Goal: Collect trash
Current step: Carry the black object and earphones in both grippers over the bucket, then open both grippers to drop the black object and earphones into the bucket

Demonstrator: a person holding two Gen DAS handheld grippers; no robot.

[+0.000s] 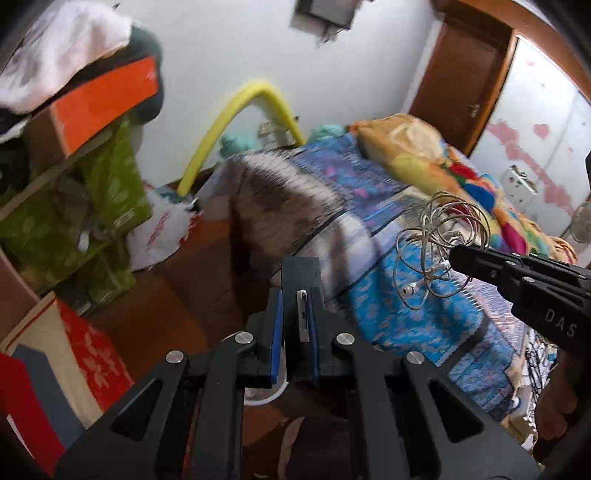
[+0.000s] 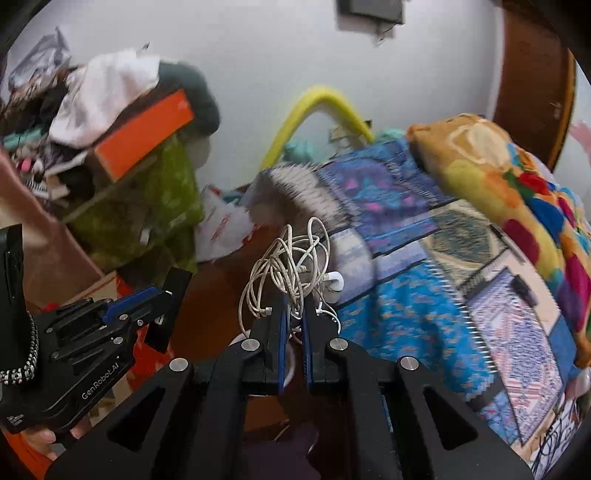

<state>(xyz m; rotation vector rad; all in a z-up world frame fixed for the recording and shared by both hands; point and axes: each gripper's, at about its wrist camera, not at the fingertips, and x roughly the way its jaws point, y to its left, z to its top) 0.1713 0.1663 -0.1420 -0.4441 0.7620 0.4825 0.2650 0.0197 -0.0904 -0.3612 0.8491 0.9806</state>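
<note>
Cable tangle (image 2: 291,273): white earphone cord, bunched, hanging above the bed (image 2: 424,302) edge.
Right tongs (image 2: 293,321): clamped on the cable tangle.
Left tongs (image 1: 297,314): clamped on a thin flat grey piece (image 1: 303,314); beside right tongs.

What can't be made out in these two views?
- White container: under the left hand-held gripper, mostly hidden in both views.
- Flat thing in its jaws: edge-on, unidentifiable.
- Shelf clutter: motion-blurred.
- Wall fixture: cut off by the top edge.
- Cable tangle: where its lower end goes is hidden by the right hand-held gripper.
</note>
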